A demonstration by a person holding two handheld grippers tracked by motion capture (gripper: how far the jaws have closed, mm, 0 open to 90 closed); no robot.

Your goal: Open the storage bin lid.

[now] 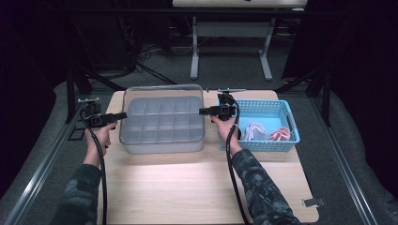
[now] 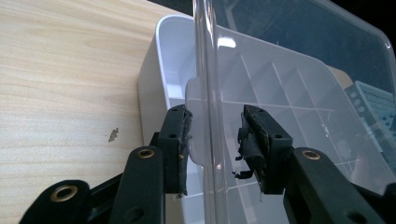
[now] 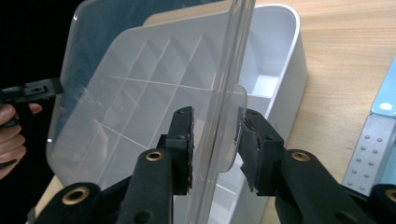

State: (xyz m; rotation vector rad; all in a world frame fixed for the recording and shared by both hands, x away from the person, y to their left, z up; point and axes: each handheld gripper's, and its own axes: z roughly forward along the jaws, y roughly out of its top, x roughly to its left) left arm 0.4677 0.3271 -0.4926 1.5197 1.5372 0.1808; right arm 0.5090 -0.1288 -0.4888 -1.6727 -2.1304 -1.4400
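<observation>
Your left tool (image 2: 212, 140) and right tool (image 3: 215, 144) each straddle a side latch tab of the clear lid (image 1: 162, 96), jaws narrowed but not visibly clamping, over the white divided box (image 1: 162, 126) on the worktop (image 1: 197, 183); no writing is legible.

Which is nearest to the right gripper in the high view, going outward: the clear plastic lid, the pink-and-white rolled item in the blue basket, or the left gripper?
1. Clear plastic lid, right at the right gripper jaws, on their left.
2. Pink-and-white rolled item, in the blue basket, to its right.
3. Left gripper, across the white divided box.
</observation>
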